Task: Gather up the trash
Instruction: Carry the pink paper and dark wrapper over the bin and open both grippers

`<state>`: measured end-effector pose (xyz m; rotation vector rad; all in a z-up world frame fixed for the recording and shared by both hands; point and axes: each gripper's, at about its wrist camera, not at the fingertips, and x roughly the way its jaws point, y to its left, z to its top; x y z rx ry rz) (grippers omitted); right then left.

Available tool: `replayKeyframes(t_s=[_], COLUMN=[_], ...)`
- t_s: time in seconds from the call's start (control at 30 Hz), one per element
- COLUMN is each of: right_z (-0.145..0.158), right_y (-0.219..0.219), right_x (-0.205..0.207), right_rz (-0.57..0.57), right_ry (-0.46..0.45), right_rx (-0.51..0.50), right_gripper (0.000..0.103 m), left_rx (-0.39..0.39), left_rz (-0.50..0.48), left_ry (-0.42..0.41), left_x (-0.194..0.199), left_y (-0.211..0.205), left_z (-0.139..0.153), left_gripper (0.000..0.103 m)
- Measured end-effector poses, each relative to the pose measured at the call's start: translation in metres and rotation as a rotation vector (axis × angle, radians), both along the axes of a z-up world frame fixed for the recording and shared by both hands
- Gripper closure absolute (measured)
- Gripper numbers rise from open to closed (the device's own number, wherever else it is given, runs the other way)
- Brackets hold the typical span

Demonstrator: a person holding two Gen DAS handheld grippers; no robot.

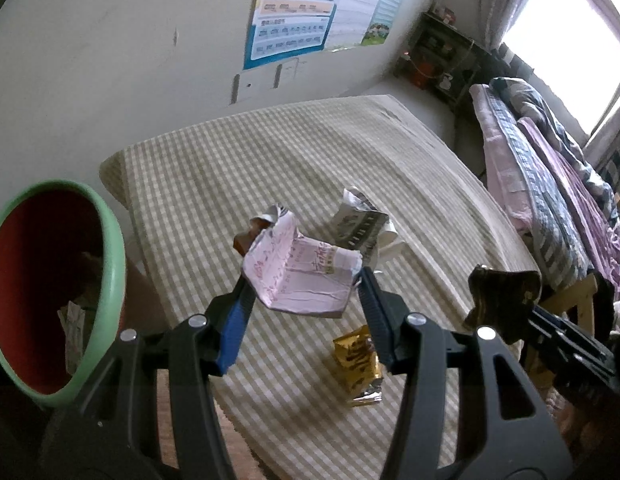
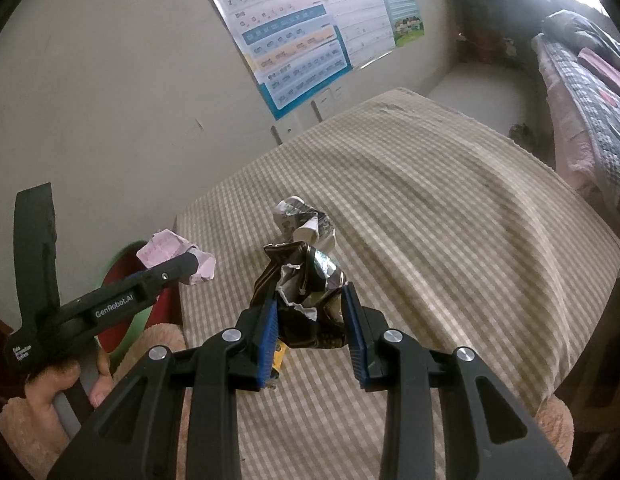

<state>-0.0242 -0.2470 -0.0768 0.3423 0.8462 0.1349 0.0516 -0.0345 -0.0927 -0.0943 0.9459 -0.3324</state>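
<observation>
We get the bin (image 1: 50, 292) properly only from the left wrist view: green rim, red inside, some paper scraps already at the bottom, sitting at the left just off the near left corner of the checked tablecloth (image 1: 310, 160). The right wrist view shows only a sliver of it, behind the left gripper's finger. The gold snack wrapper (image 1: 358, 364) lying flat on the cloth near us reads clearly in the left view; in the right view we see just a yellow edge of it under the right gripper's left pad. The right view alone gives us the hand (image 2: 62, 384) on the left gripper's handle and a fuzzy pink sleeve.

Left gripper (image 1: 306, 292): jaws partway apart and clamped on a pink-and-white printed carton piece (image 1: 298, 276), folded and creased, with a brown scrap sticking out at its far left end. It is held up off the cloth. From the right view the same piece (image 2: 166, 248) shows crumpled at the finger tip, over the bin side.

Right gripper (image 2: 310, 300): jaws narrower, pinched on a black foil wrapper (image 2: 306, 296), crumpled, shiny silver lining and a torn white edge showing, lifted above the cloth. In the left view it shows as a dark bunched lump (image 1: 502, 296) at the right.

A grey-and-white crumpled wrapper (image 1: 360, 224) lies on the cloth past both grippers, toward the middle, untouched, with a white scrap beside it. Posters on the far wall, a bed with quilts at the right.
</observation>
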Motion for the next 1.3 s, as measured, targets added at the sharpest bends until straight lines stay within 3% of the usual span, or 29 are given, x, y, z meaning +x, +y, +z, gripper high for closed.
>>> replayKeyframes(t_s=[0.6,1.3], right_z=[0.003,0.001], right_y=[0.025,0.097], right_x=[0.004,0.015], right_rz=[0.052,0.215], right_ry=[0.015,0.039], right_rx=[-0.031,-0.111], right_gripper=[0.073,0.073], left_rx=[-0.053,-0.077], left_rz=[0.067,0.234], left_ry=[0.007,0.003], left_x=[0.008,0.003], left_y=[0.037,0.124], left_z=[0.001,0.0], left_gripper=[0.053,0.053])
